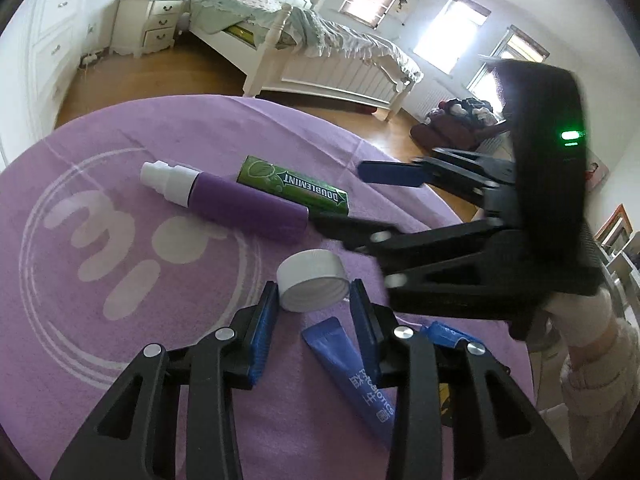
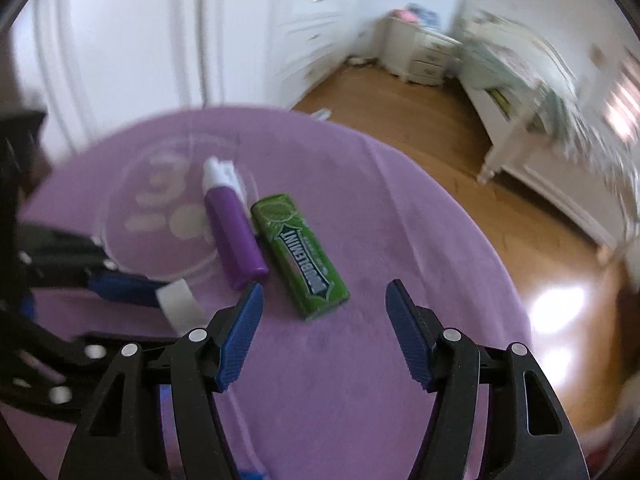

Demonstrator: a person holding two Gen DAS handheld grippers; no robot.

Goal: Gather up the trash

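2 grippers: both over a round table draped in a soft purple cloth point(image 1: 120, 360) printed with a pale circular logo.
Left gripper point(image 1: 314, 292): black linkage arms, ribbed blue pads; its fingers stand on either side of a white cap point(image 1: 310, 282), close against it, though actual pressing contact cannot be made out.
White cap: round ribbed plastic, open side tilted toward the lens, low over the cloth; resting or lifted cannot be told.
Right gripper point(image 2: 324, 312): same build, fingers wide apart with nothing between them, poised just short of the near end of the gum pack point(image 2: 300, 258).
Gum pack: flat green glossy rectangle lettered DOUBLEMINT, lying flat.
Purple bottle point(image 1: 232, 202): smooth cylinder with a white nozzle end, on its side, alongside the gum pack and touching or nearly so.
Blue sachet point(image 1: 356, 376): thin flat foil strip lettered PROBIOTICS, on the cloth beneath the left gripper.
Left wrist view only: the sachet, a white bed point(image 1: 320, 64), a nightstand point(image 1: 152, 24), 3 bright windows, a fuzzy pale sleeve point(image 1: 592, 360) behind the right gripper.
Right wrist view only: white wardrobe doors point(image 2: 140, 40); motion blur softens this view.
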